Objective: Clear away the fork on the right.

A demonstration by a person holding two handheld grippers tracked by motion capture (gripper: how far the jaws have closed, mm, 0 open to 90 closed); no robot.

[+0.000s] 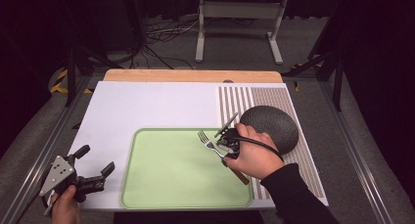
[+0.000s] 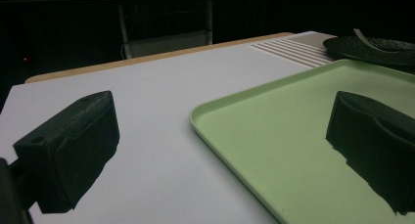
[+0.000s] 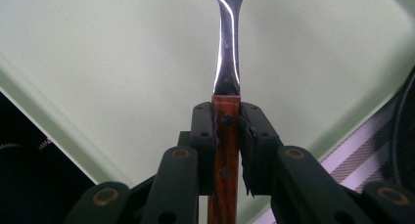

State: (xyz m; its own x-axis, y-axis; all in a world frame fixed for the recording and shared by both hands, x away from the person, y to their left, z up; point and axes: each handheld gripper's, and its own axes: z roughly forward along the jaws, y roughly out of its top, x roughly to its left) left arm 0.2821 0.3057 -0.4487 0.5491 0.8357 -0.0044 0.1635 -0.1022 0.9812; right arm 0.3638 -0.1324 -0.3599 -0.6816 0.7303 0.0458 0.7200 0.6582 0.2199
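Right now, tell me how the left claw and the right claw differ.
The left claw stands wide open with nothing between its jaws; the right claw is shut on the wooden handle of a fork. The left claw sits at the white table's near left corner, beside the green tray; the right claw is over the tray's right side, near the dark plate. Both are black and hand-held.

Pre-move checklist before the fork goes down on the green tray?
1. Right hand-held gripper shut on the wooden-handled metal fork: ok.
2. Fork handle straight between the pads: ok.
3. Fork tines over the pale green rectangular tray: ok.
4. Tray surface under the fork bare: ok.
5. Left hand-held gripper open, holding nothing, off the tray's left corner: ok.
6. Fork tip touching the tray: cannot tell.
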